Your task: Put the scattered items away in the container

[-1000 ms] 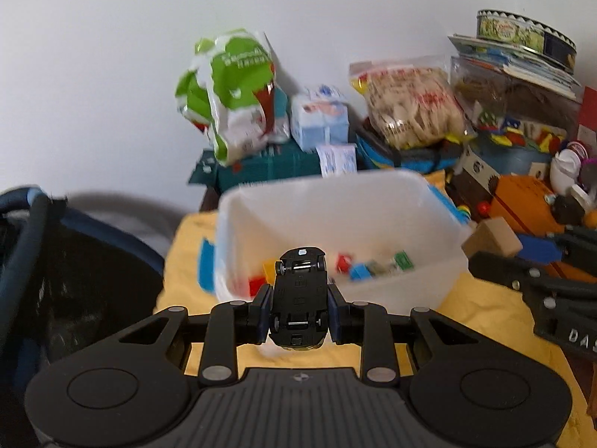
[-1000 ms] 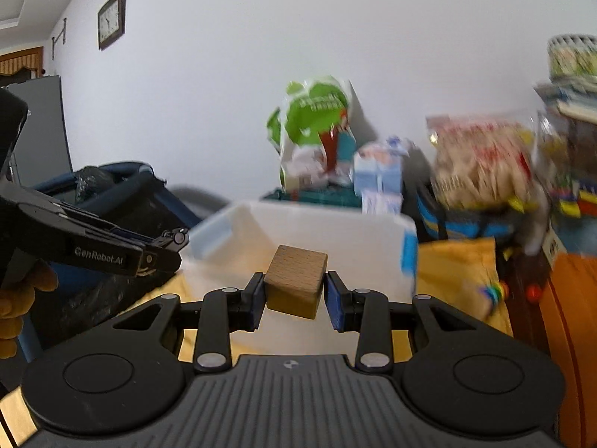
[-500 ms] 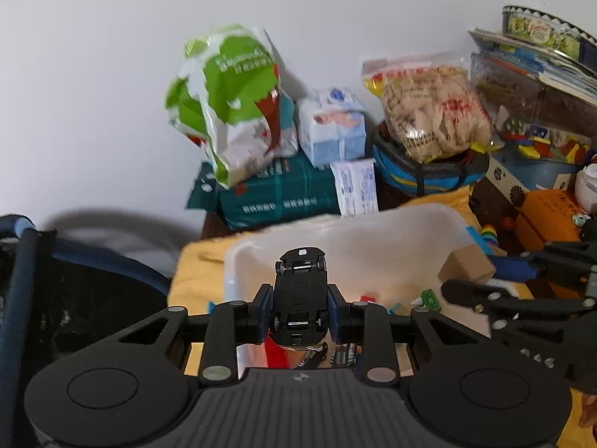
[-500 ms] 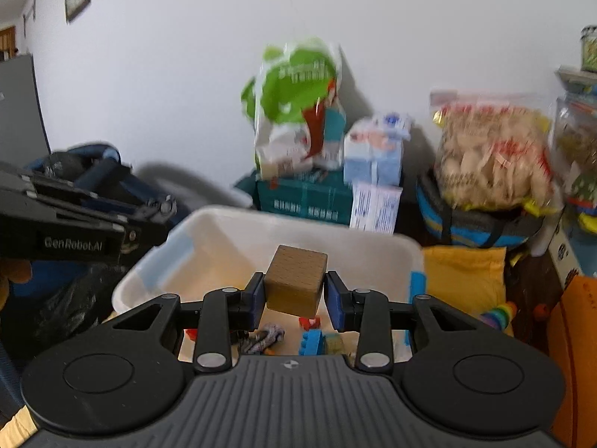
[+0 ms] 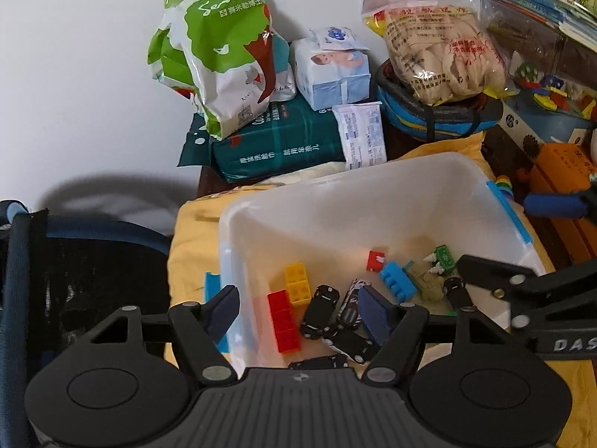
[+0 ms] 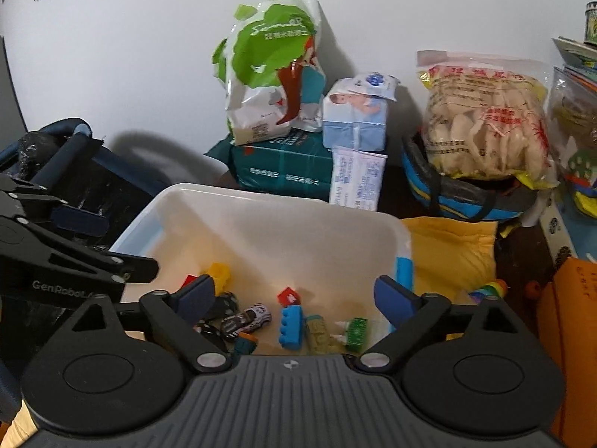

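Note:
A white plastic bin (image 5: 347, 190) (image 6: 283, 205) sits on a yellow cloth. It holds red and yellow bricks (image 5: 287, 310), a blue brick (image 5: 397, 285) (image 6: 291, 324), several black toy cars (image 5: 321, 310) and a striped car (image 6: 248, 319). My left gripper (image 5: 298, 308) is open and empty above the bin's near left side. My right gripper (image 6: 296, 296) is open and empty above the bin's near edge. The wooden cube is not in sight. The right gripper also shows at the right of the left wrist view (image 5: 522, 298).
Behind the bin stand a green and white bag (image 5: 220, 48), a tissue pack (image 5: 332, 71), a dark green pack (image 5: 280, 142) and a bag of snacks (image 5: 436, 48). A dark blue mesh basket (image 5: 74, 261) stands left. Orange box (image 5: 563, 168) and toys lie right.
Both grippers have moved in over the bin and opened. The black toy car has left the left gripper and the wooden cube has left the right one.

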Motion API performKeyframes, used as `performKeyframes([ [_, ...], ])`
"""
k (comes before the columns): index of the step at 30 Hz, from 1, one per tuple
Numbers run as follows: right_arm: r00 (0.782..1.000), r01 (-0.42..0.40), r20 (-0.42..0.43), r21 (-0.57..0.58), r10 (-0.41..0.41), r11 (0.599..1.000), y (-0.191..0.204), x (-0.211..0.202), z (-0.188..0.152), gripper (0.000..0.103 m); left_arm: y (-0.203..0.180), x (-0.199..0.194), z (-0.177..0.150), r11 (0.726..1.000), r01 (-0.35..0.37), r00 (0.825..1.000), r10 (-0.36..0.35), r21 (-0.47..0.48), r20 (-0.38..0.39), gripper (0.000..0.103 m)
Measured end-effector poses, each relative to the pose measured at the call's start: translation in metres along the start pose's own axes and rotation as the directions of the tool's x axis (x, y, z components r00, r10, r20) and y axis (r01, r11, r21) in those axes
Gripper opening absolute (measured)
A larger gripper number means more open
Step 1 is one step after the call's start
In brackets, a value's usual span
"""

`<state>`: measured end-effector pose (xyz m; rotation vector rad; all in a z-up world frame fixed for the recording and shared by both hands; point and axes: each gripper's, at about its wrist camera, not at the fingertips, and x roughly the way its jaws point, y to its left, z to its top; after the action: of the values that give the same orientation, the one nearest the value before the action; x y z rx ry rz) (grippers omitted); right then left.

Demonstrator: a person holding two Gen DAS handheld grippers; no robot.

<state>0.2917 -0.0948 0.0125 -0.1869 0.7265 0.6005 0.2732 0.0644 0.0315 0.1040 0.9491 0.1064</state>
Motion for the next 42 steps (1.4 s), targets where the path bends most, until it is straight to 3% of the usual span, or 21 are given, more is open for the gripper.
performKeyframes([
  [4, 0.999, 0.007, -0.041, -0.016, -0.008, 1.000, -0.002, -0.006, 0.017, 0.103, 0.003, 0.000, 0.011, 1.000, -0.011, 0.996, 0.011, 0.001, -0.086, 0.074],
  [6, 0.994, 0.007, -0.113, -0.008, -0.008, 1.000, -0.002, -0.003, 0.028, 0.103, 0.004, 0.000, 0.018, 0.999, -0.030, 0.991, 0.031, 0.009, -0.132, 0.074],
  [10, 0.942, -0.005, -0.335, 0.045, 0.020, 0.999, -0.005, 0.010, 0.047, 0.103, 0.008, -0.003, 0.030, 0.999, -0.032, 0.980, 0.033, 0.009, -0.196, 0.074],
  [12, 0.920, -0.043, -0.386, 0.082, 0.072, 0.996, -0.008, 0.012, 0.053, 0.103, 0.009, -0.004, 0.035, 1.000, -0.021, 0.973, 0.022, 0.008, -0.232, 0.074],
  [14, 0.907, -0.036, -0.416, 0.076, 0.064, 0.996, -0.006, 0.012, 0.057, 0.103, 0.010, -0.005, 0.040, 1.000, -0.004, 0.966, 0.003, -0.003, -0.257, 0.074],
  [18, 0.891, 0.018, -0.454, -0.006, -0.019, 1.000, 0.005, 0.015, 0.060, 0.103, 0.005, -0.007, 0.043, 1.000, -0.015, 0.963, 0.019, 0.016, -0.269, 0.074],
  [23, 0.879, 0.036, -0.474, -0.061, -0.060, 0.998, 0.012, 0.018, 0.054, 0.103, -0.001, -0.006, 0.042, 0.999, 0.007, 0.962, 0.002, 0.031, -0.271, 0.074],
  [42, 0.858, 0.020, -0.510, -0.078, -0.057, 0.997, 0.023, 0.027, 0.044, 0.103, 0.013, 0.000, 0.033, 1.000, 0.001, 0.962, 0.001, 0.009, -0.274, 0.074],
])
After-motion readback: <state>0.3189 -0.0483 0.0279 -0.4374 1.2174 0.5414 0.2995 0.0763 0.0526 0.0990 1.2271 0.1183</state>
